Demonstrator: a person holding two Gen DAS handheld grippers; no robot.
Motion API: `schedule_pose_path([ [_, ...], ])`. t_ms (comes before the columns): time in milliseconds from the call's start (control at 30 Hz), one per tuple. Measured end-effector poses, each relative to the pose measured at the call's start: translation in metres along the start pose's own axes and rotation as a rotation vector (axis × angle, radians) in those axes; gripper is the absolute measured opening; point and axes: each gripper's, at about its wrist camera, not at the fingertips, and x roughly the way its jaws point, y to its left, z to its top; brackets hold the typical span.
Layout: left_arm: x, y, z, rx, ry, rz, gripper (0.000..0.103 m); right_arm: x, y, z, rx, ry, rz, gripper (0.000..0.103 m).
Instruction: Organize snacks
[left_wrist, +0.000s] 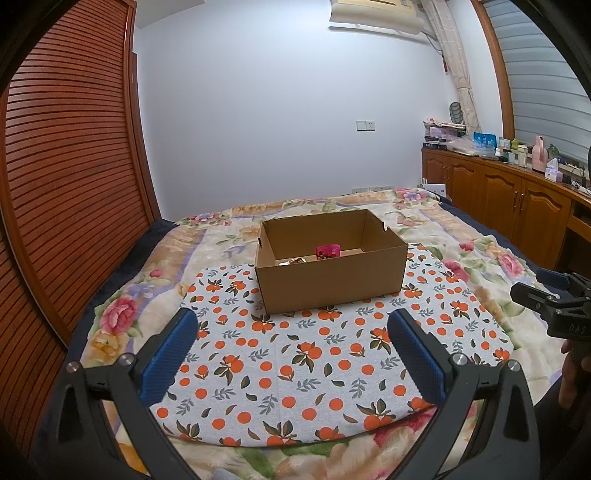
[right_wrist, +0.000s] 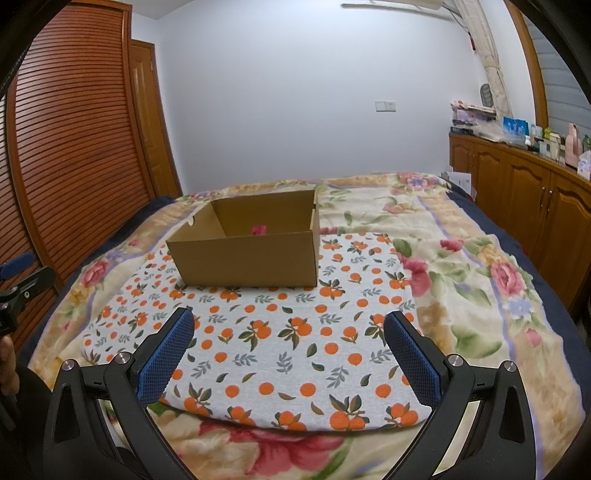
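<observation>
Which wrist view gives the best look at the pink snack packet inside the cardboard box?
The left wrist view. The pink snack packet shows its printed face over the near wall of the cardboard box, beside a gold item. The right wrist view shows only a small pink tip.

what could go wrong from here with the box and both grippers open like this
The open brown cardboard box sits on an orange-print cloth over a soft floral blanket, so a nudge could probably tip or slide it. The pink snack packet lies deep behind the near wall; the open left gripper or right gripper may catch that rim when reaching in.
</observation>
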Motion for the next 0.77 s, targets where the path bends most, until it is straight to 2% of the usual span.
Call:
schedule_pose_path([
  [767,-0.0002,0.0005,0.0005,0.004,-0.002,-0.001,0.103,0.0000,0.0003,0.0000,0.000,0.000,0.000,0.103],
])
